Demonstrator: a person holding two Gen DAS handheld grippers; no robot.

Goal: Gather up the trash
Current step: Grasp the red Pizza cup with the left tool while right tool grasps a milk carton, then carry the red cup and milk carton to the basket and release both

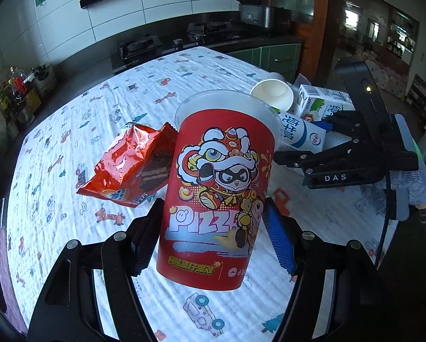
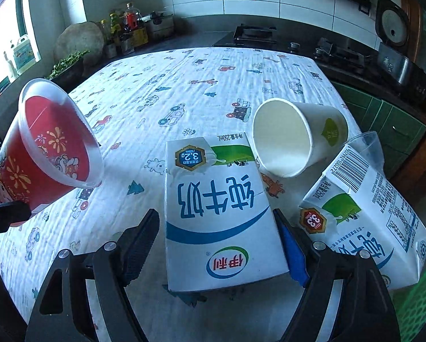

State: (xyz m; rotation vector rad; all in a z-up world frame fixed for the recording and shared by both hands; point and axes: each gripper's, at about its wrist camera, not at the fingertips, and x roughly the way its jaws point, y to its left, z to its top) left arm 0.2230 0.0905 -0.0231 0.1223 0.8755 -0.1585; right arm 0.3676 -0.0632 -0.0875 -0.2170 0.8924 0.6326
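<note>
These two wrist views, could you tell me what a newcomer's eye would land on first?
First, the big red pizza cup gripped between the fingers of the left gripper, lifted and tilted above the patterned tablecloth. Next, the white milk carton clamped in the right gripper, with a tipped paper cup just beyond it. An orange snack wrapper lies on the cloth behind the red cup.

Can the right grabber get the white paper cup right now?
Probably not yet. The right gripper already has a milk carton between its fingers, and that carton fills the space. The white paper cup lies on its side just beyond it, so the carton would likely have to be dropped off first.
</note>
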